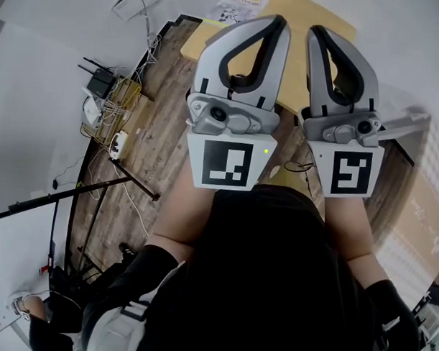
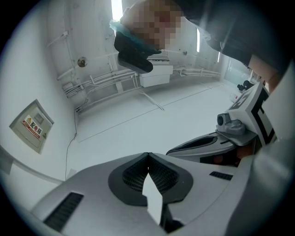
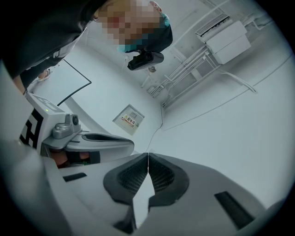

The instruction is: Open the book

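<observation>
Both grippers are closed and empty: the left gripper (image 2: 147, 156) and the right gripper (image 3: 148, 155) each have their ribbed black jaws pressed together with nothing between them. Each is tipped upward, so its own view takes in only white wall and ceiling. From the head view they are held up side by side, close to the person's dark-clothed chest, above the dark wood-plank floor (image 1: 161, 137). Beyond their tips lies the pale wooden table (image 1: 329, 9), well apart from both. At its far edge sits a white-and-yellow printed sheet or thin booklet (image 1: 235, 5). It is too small to tell whether this is the book, and no other book shows. By my judgement the task has not begun: nothing is touched, and reaching, gripping the cover and lifting it all remain.
</observation>
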`<state>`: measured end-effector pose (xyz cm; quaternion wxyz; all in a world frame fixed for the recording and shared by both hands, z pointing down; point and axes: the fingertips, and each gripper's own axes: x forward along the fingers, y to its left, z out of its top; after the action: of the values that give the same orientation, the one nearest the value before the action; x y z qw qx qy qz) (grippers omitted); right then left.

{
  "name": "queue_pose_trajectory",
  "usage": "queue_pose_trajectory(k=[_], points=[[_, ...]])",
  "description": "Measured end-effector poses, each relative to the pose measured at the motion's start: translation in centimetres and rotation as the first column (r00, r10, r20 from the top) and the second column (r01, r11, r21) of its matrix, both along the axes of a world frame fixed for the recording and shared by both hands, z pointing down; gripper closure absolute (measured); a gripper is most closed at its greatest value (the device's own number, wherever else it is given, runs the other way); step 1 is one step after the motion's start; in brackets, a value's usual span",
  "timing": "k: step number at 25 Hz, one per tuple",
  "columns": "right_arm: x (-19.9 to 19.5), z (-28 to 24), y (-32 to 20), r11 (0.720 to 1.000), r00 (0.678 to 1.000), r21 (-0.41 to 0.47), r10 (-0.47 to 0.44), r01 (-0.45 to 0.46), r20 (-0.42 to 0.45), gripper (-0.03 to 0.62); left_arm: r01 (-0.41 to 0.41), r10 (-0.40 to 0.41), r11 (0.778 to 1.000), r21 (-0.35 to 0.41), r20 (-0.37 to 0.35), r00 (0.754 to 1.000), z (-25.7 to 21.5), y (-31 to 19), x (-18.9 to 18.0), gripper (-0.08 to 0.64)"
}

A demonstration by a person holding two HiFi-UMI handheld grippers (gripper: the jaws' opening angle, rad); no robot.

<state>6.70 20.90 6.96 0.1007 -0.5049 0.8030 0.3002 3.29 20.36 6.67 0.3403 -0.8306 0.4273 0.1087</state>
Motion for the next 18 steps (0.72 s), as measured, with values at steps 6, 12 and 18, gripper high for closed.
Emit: queue_pose_trajectory(k=[6,12,18], points=[[-1.1,0.2,-0.2,1.000,1.000,-0.004,0.013,-0.013,0.002,0.563,-0.011,0.011,1.000,-0.001,0.008,1.000,0.1,-0.4,-1.4,0.554],[-1.3,0.1,-1.4,1.000,1.000,-0.009,0.015,-0.015,0.006,0.563,-0.010,0.010,1.000,-0.011,0.010,1.000,0.2,-1.5,-1.9,0.554],[-1.4,0.6,-2.1,1.000,1.000,-0.012,0.007,-0.007,0.006,0.563,-0.005,0.005,1.000,-0.017,0.007,1.000,0.7,-2.3,-2.0,0.554]])
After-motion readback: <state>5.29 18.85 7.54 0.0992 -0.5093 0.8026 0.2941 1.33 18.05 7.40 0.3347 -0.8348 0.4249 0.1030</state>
